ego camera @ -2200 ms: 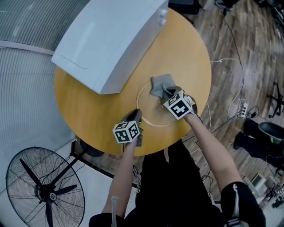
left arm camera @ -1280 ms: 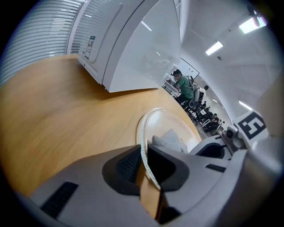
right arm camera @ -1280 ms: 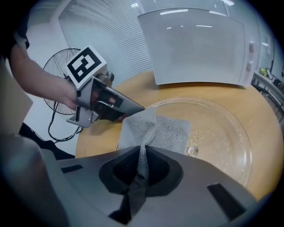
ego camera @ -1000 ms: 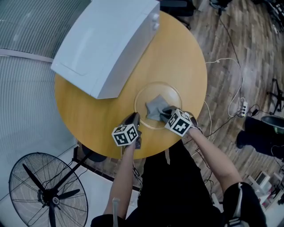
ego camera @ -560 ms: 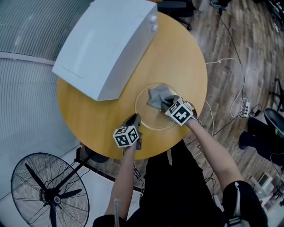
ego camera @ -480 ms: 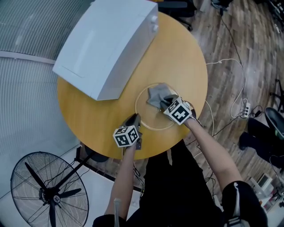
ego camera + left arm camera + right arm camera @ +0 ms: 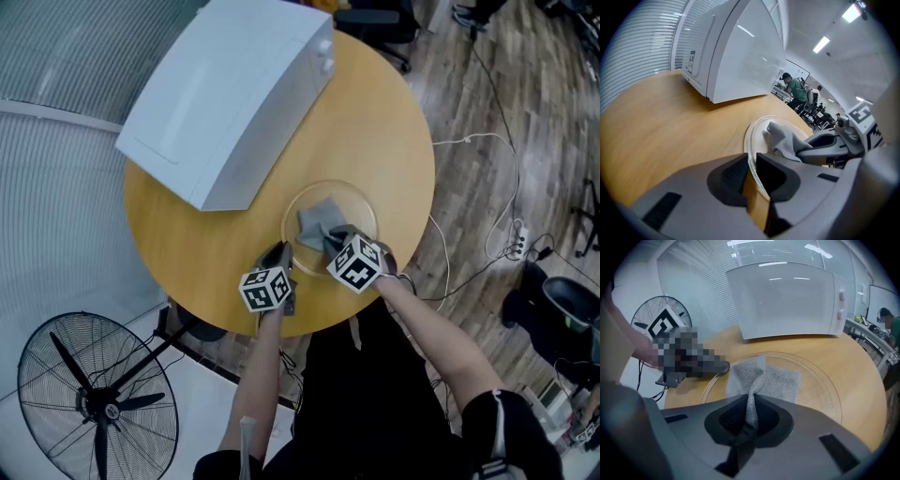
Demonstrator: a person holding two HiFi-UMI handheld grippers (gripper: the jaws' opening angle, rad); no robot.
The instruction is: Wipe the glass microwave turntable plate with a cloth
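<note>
A clear glass turntable plate (image 7: 360, 204) lies on the round wooden table (image 7: 394, 122), near its front edge. My left gripper (image 7: 279, 255) holds the plate's near-left rim (image 7: 751, 133) between its pads; its jaws have just been opening a little, and the rim still sits pinched there. A grey cloth (image 7: 314, 225) is spread on the plate, with one bunched corner in my right gripper (image 7: 336, 242), which is shut on it. In the right gripper view the cloth (image 7: 764, 378) rises from the plate (image 7: 820, 385) into the jaws of the right gripper (image 7: 751, 416).
A white microwave (image 7: 225, 94) stands on the table's far left part, just beyond the plate. A floor fan (image 7: 94, 394) is below the table at the left. Cables and a power strip (image 7: 514, 242) lie on the wooden floor at the right.
My right gripper has dragged the cloth from the plate's far side back toward its near left side. The left gripper has kept its place on the rim.
</note>
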